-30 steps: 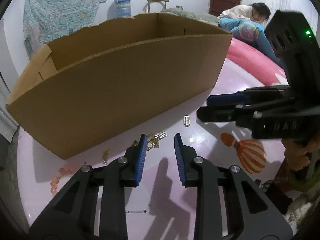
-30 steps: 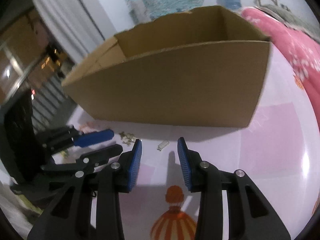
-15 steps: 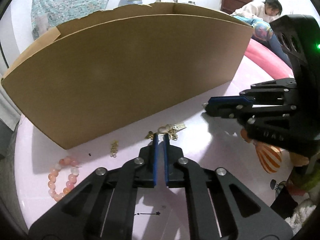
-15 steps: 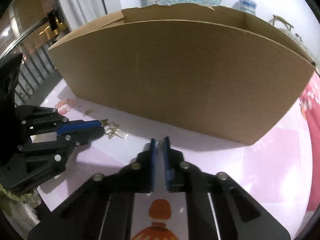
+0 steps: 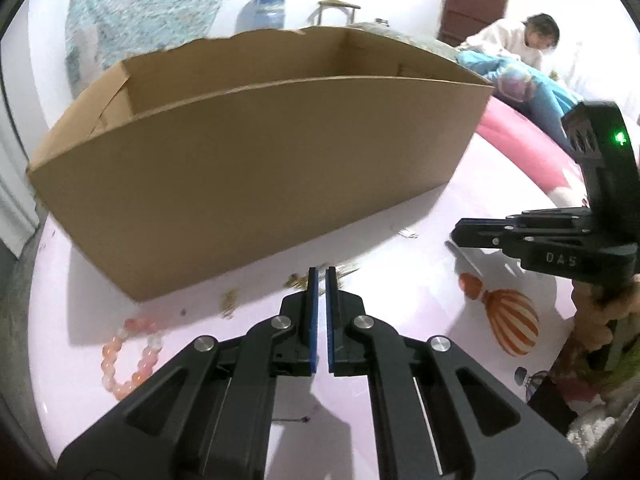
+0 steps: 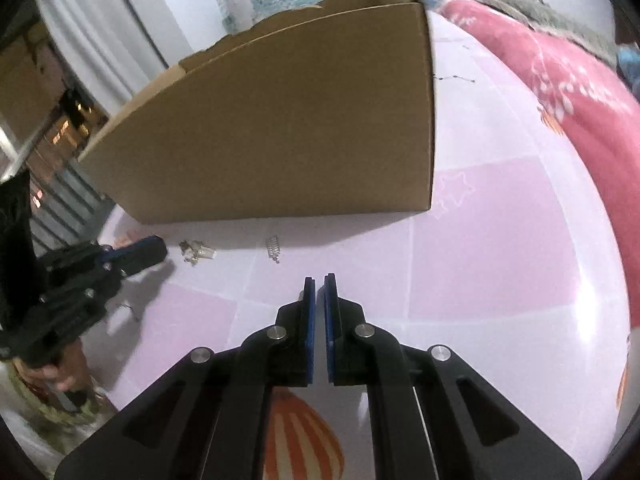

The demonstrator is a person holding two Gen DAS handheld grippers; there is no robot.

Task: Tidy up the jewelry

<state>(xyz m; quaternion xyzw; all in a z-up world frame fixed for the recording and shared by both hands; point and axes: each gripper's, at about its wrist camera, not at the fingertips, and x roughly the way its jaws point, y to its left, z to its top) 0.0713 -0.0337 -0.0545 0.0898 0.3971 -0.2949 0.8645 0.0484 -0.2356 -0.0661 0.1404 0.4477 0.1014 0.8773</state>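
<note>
Pale pink glossy tabletop [image 5: 400, 308], printed with squares, a star outline and an orange-striped hot-air balloon [image 5: 508, 326]; carries all items below

Open brown cardboard box [image 5: 256, 168], long and low, top edge torn; stands toward the far side of the tabletop; nothing visible inside from these angles

Small gold-coloured jewelry pieces [image 5: 294, 280]: a loose cluster on the tabletop just in front of the box's near wall, right beyond the left tips, blurred; a further small gold piece [image 5: 229, 300] lies a little to its left

Pink and peach bead bracelet [image 5: 128, 354]: lies flat on the tabletop near its left edge, in front of the box's left corner, well apart from both grippers

Small silver spring-like piece [image 6: 273, 248]: on the tabletop just in front of the box wall, between the two grippers; beside it, nearer the left gripper, a small pale metal cluster [image 6: 196, 251]

Left gripper [image 5: 319, 274], black with blue pads: fingers drawn together to a thin slit, nothing seen between them; tips just short of the gold cluster

Right gripper [image 6: 319, 280], same make: fingers likewise narrowed to a slit, holding nothing; tips over bare tabletop, short of the spring-like piece

Person [image 5: 516, 46] in a pale top, seated in the background beyond the right end of the box
</note>
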